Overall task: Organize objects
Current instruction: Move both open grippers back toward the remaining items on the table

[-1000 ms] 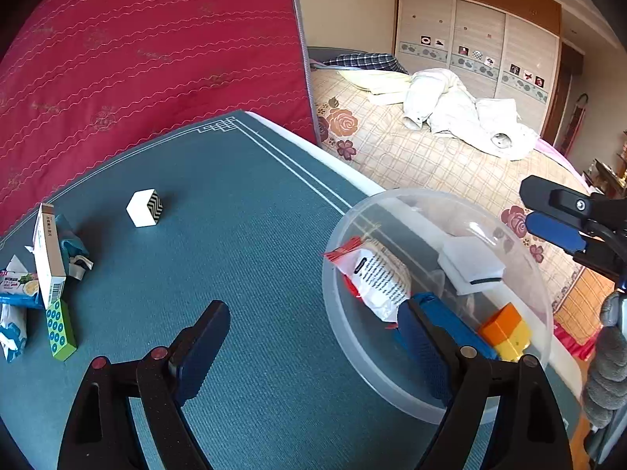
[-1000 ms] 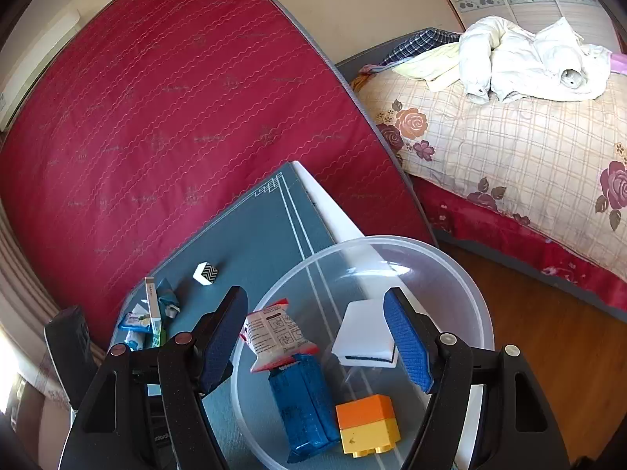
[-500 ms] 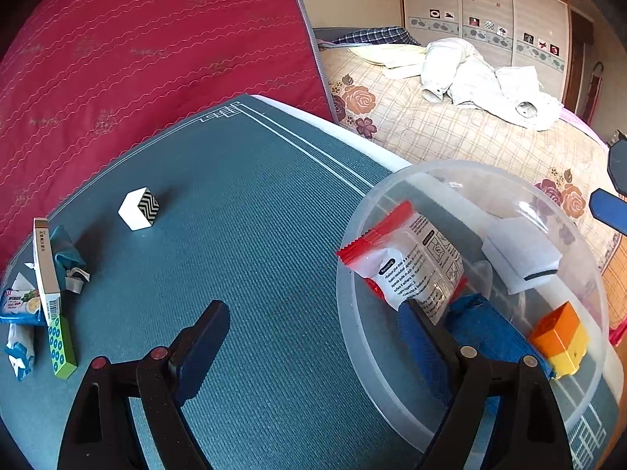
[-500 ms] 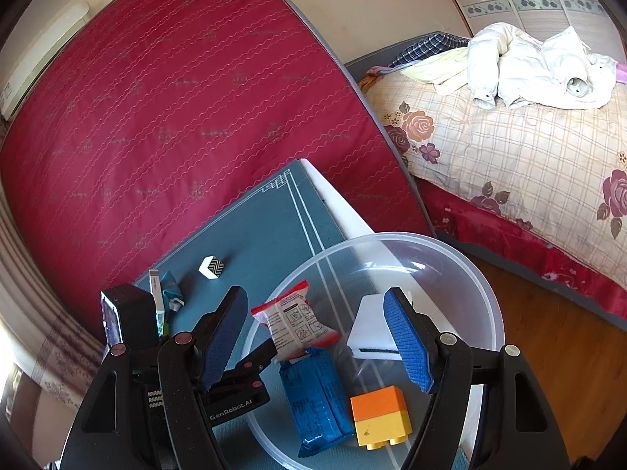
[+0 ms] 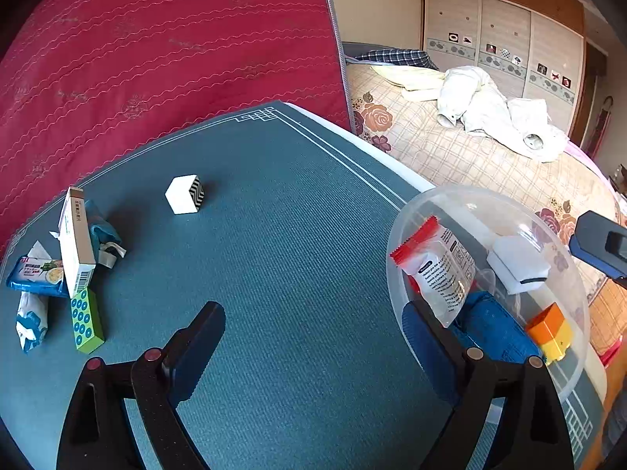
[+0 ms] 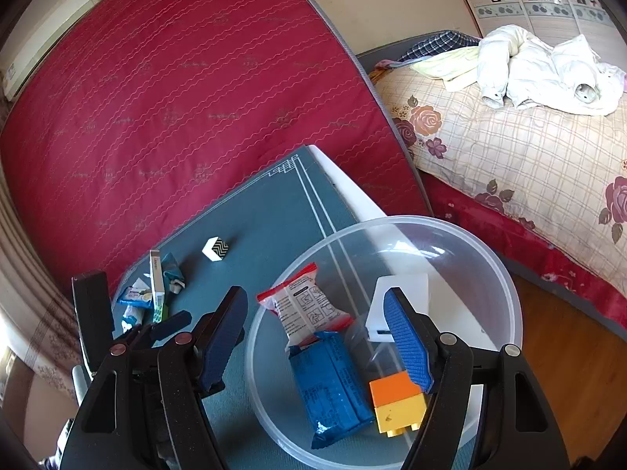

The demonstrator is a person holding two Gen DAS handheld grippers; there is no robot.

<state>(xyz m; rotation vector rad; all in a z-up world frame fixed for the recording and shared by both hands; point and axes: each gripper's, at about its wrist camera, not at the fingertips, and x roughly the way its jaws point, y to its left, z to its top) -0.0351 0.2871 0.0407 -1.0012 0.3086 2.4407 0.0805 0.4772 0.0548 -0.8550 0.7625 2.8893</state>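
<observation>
Teal ribbed mat on table; red mattress behind.

Both views are bright and sharp, lit by strong daylight that throws short, hard shadows beside the cube and the packets on the mat. White glare streaks the clear bowl, and the bed looks pale and a little washed out. Fisheye bending curves the mat's edges and the mattress, and the corners of each frame fall off into black.
</observation>
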